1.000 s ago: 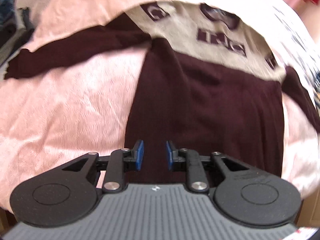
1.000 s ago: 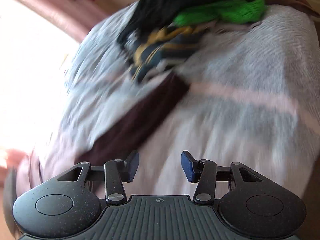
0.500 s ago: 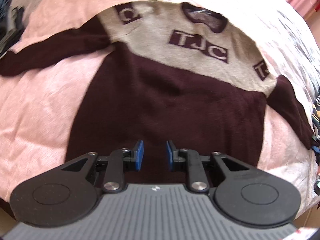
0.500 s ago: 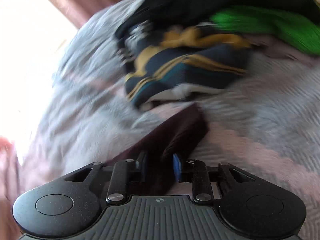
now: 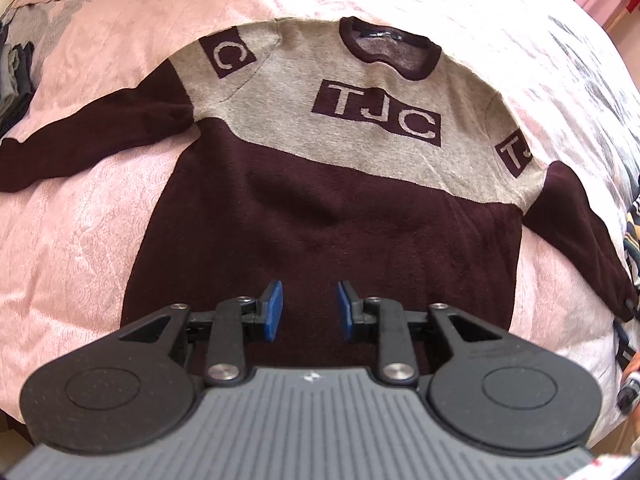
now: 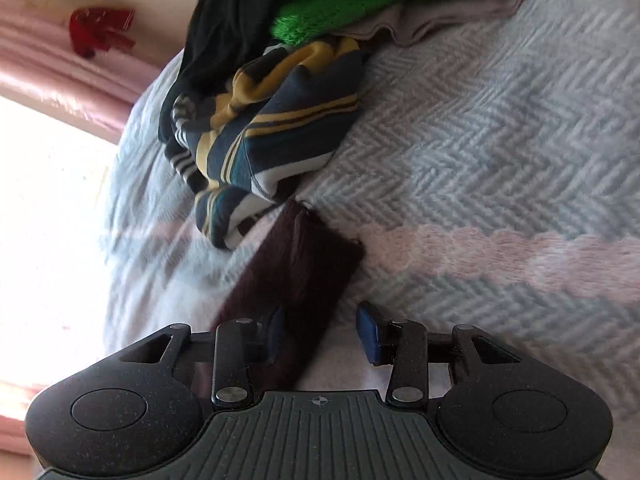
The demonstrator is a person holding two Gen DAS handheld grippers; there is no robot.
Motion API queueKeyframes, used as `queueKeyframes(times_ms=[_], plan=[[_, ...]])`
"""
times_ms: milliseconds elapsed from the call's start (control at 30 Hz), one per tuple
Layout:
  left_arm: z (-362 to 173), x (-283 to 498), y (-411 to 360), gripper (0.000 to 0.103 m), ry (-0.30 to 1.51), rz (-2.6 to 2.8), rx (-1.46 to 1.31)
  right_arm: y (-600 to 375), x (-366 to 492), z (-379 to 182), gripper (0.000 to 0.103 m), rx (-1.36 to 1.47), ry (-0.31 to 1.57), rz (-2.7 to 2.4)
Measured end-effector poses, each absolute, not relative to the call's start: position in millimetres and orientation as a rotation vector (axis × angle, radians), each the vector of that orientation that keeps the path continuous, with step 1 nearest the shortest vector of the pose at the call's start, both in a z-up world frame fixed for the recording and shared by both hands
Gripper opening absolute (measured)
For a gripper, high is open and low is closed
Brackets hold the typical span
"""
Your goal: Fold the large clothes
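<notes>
A bed fills both views. In the left wrist view it is covered by a pink textured bedspread [image 5: 72, 248], sunlit and washed out toward the upper right. In the right wrist view the cover is a pale blue-grey herringbone blanket [image 6: 500, 128] with a scalloped pink band [image 6: 500, 248] across it. Beyond the bed's edge hang glossy pink curtains [image 6: 60, 80] against a cream wall, with a small red object [image 6: 98, 34] on or near that wall; what it is cannot be told. Strong daylight [image 6: 48, 208] below the curtains bleaches that side white
</notes>
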State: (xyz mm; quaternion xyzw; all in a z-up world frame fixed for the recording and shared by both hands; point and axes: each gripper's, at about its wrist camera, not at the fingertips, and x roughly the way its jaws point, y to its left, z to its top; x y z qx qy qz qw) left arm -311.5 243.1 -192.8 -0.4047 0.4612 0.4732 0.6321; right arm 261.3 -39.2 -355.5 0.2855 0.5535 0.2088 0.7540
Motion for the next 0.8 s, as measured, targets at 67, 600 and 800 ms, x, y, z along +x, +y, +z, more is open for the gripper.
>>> queueKeyframes(times_ms=[67,600,800], plan=[[-194.0,-308.8,243.6,0.024,1.059,1.074,-0.924,-29.9,269.6,-354.0,0.002,0.601,1.217,0.487],[-198.4,-364.1,232.4,0.024,1.004,1.146,-0.982,-44.9,254.5,-333.5,0.002,0.26,1.138,0.308],[-196.5,-430.6,240.0,0.03,0.926,1.241,-0.999,-33.6,253.5,-299.2,0.039,0.189,1.154,0.187]])
